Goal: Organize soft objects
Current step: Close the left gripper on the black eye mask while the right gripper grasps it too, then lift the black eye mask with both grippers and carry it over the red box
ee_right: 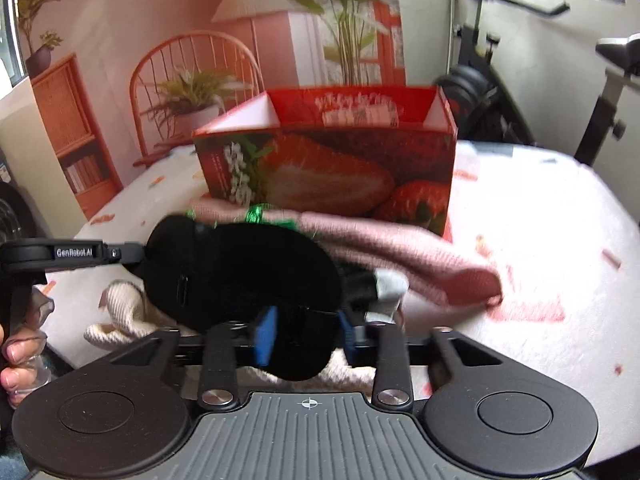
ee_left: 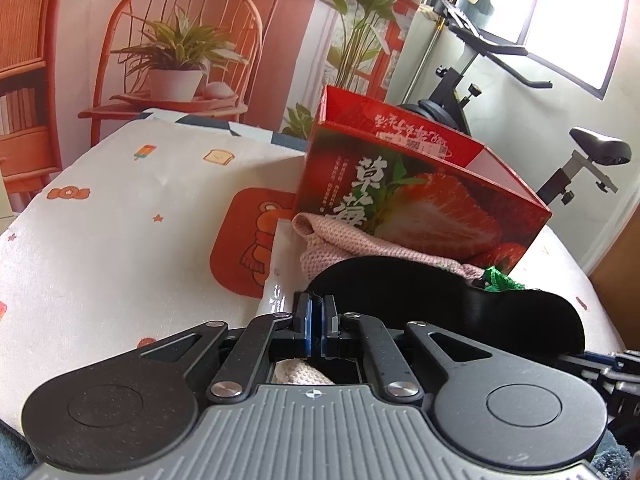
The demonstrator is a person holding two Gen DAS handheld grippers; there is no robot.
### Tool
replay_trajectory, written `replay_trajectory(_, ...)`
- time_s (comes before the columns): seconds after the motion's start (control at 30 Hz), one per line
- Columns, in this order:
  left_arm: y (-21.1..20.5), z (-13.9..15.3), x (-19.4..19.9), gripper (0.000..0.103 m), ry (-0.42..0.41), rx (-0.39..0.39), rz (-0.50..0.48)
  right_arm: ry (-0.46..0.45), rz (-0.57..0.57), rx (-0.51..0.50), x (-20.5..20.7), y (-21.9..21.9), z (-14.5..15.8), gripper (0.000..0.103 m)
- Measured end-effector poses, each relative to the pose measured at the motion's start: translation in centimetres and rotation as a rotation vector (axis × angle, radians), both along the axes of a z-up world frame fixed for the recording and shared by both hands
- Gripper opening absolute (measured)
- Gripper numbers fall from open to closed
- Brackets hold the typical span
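Grasp step: your right gripper [ee_right: 306, 336] has the jaws straddling the black eye mask [ee_right: 240, 272] at lower centre, not visibly clamped yet. Left gripper [ee_left: 316, 318] jaws closed, holding nothing visible. Next: clamp, lift over pink knit [ee_right: 400, 256], drop into strawberry box [ee_right: 332, 168] behind.

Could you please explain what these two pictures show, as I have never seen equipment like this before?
There is no robot here: a person holds a two-finger gripper in each hand, and a camera on each looks along its fingers. One picture is from the left gripper, the other from the right gripper. On the printed cover stand an open strawberry box, a pink knitted cloth, a cream knitted piece and some green ribbon. The left gripper seems to pinch the edge of a black soft item. The right gripper's pads flank it; whether they press is unclear.
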State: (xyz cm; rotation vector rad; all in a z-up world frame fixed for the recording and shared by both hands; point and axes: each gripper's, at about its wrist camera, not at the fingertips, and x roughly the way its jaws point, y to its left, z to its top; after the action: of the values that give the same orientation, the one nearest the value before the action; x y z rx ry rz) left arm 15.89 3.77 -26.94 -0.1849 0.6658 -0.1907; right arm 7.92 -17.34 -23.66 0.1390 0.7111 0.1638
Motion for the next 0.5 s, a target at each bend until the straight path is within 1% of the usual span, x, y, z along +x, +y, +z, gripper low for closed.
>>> replay_trajectory(0.03,0.0,0.1,-0.1,0.005,-0.008,-0.004,-0.004,-0.013,0.000,0.003,0.0,-0.1,0.3,0.014)
replay_trajectory(0.2,-0.5,0.8,-0.6,0.005,-0.050,0.013,-0.017,-0.077,0.014,0.005,-0.2,-0.4,1.4,0.010)
replay_trajectory(0.27,-0.5,0.6,-0.5,0.005,-0.044,0.009,-0.028,-0.086,0.010,0.000,0.0,-0.6,1.7,0.010)
replay_trajectory(0.37,-0.5,0.2,-0.1,0.007,-0.022,-0.017,-0.058,-0.076,-0.013,-0.003,0.4,-1.2,1.4,0.010)
replay_trajectory(0.43,-0.6,0.1,0.1,0.013,-0.014,-0.020,-0.068,-0.066,-0.031,-0.008,0.5,-1.5,1.1,0.010)
replay_trajectory(0.47,-0.7,0.1,0.1,0.023,-0.013,-0.012,-0.070,-0.061,-0.039,-0.007,0.6,-1.7,0.9,0.010)
replay_trajectory(0.5,-0.7,0.1,0.2,0.038,-0.016,-0.004,-0.071,-0.057,-0.046,-0.006,0.8,-2.0,0.7,0.010)
